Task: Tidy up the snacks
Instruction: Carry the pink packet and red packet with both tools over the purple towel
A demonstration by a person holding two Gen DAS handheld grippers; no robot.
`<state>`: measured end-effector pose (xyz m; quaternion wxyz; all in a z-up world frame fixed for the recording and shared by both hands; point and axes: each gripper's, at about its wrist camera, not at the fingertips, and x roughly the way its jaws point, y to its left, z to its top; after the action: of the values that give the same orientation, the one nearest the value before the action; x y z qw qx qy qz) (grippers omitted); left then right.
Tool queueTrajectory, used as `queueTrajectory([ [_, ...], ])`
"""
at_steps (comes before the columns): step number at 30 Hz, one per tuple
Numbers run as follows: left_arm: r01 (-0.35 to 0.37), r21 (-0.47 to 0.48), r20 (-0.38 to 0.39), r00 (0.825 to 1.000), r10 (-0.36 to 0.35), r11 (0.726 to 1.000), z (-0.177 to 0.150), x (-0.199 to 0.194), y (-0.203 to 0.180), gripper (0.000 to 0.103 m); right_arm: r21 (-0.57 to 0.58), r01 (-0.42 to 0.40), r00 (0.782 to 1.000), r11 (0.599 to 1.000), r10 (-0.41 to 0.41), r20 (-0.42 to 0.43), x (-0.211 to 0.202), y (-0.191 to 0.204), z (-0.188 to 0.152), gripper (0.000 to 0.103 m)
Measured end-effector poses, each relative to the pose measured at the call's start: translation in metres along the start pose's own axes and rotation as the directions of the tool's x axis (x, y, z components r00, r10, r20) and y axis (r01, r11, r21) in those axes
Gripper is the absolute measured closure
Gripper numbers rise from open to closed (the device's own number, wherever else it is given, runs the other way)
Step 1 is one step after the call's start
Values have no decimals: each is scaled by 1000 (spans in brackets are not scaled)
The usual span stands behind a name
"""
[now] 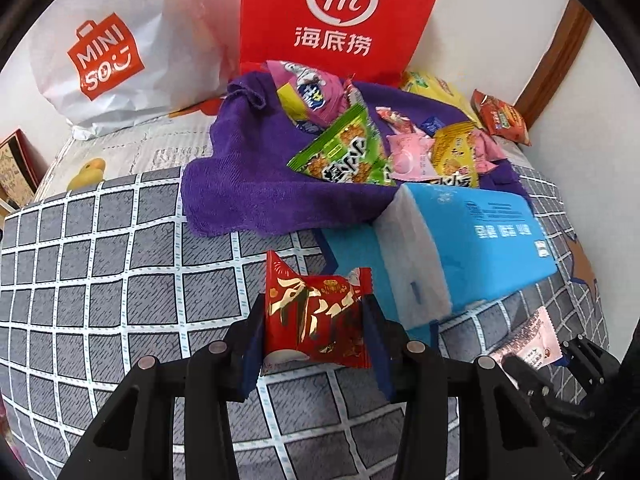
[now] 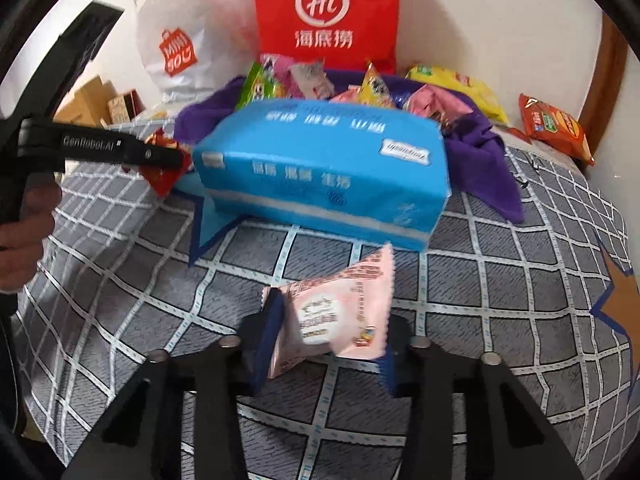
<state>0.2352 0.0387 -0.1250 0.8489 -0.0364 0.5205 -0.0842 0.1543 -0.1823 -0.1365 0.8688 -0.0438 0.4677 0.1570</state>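
My left gripper is shut on a red snack packet with gold lettering and holds it above the checked bedsheet, in front of the blue tissue pack. My right gripper is shut on a pale pink snack packet, held in front of the tissue pack. The pink packet also shows at the lower right of the left wrist view. The left gripper and red packet show at the left of the right wrist view. Several snack packets lie on a purple towel.
A red paper bag and a white Miniso bag stand against the wall behind the towel. An orange packet and a yellow one lie at the right. Cardboard boxes sit at the left. A wooden frame borders the right.
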Motion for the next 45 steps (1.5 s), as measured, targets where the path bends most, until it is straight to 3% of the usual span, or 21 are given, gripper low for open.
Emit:
queueTrajectory([
  [5,11,11,18,1000,-11,1000,-6,-15,-4,61,32,-46,998,998,45,34,-13,-3,2,81],
  [10,28,10,36,999,-28,1000,-9,-29,-5,61,53,-64,995,997,60,73,-31,0,6,86],
  [30,107,25,113,988,-109,994,-17,-94,-31,61,208,38,986,977,-71,153,-87,-20,36,86],
  [45,138,57,149,978,-145,989,-4,-118,-59,61,193,40,968,980,-86,236,-121,-25,67,86],
])
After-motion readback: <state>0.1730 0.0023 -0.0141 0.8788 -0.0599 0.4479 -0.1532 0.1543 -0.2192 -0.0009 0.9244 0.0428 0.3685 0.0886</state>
